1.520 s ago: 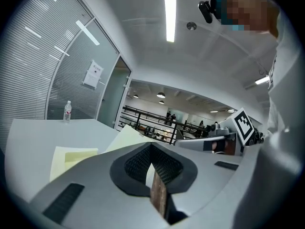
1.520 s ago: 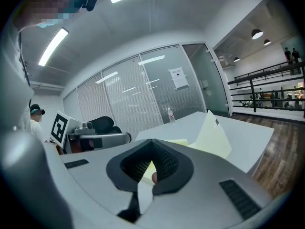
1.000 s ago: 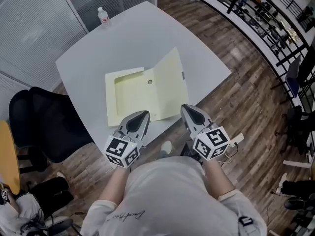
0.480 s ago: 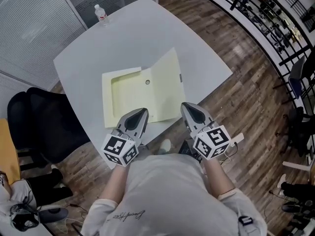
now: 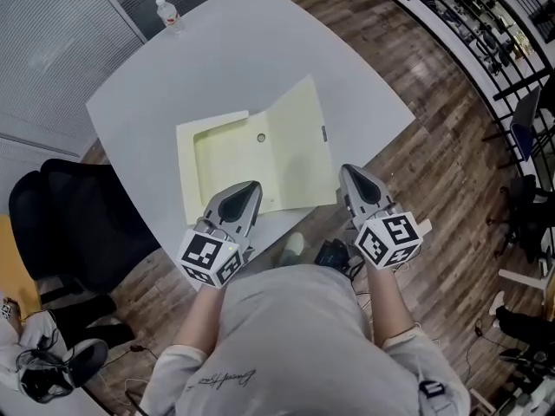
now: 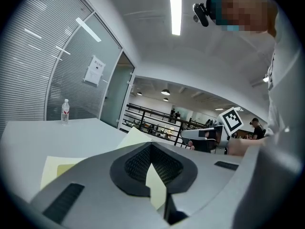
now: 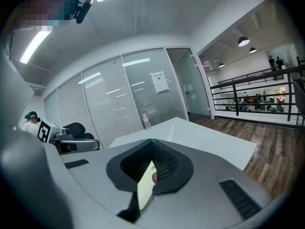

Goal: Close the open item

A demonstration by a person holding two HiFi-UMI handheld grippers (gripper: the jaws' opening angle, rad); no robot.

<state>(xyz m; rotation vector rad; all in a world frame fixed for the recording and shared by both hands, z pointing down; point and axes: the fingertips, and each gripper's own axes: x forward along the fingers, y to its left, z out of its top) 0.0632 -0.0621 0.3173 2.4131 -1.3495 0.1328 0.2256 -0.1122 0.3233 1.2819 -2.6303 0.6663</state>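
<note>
While both pairs of jaws sit clenched on nothing, left gripper (image 5: 250,191) tips the near edge of one open yellow folder (image 5: 260,154), right gripper (image 5: 349,174) just beside its right edge. Beyond: bare table (image 5: 260,46), one bottle (image 5: 166,11) at the far corner.

Head view: near edge of the yellow folder (image 5: 251,159) runs under the nose of the left tool (image 5: 250,189); that stretch unseen. Bottle (image 5: 167,13) at the far corner of the counter (image 5: 260,50), label too small to read. Yellow object (image 5: 12,271) cut by the left edge, kind unknown. Left gripper view: folder mostly behind the tool's body, only a strip and a pale margin show. Sheet (image 6: 95,70) on the glass wall, print illegible. Right gripper view: folder a mere sliver below the right tool (image 7: 152,146); pinkish spot (image 7: 153,177) against it, blurred, cannot tell what.
</note>
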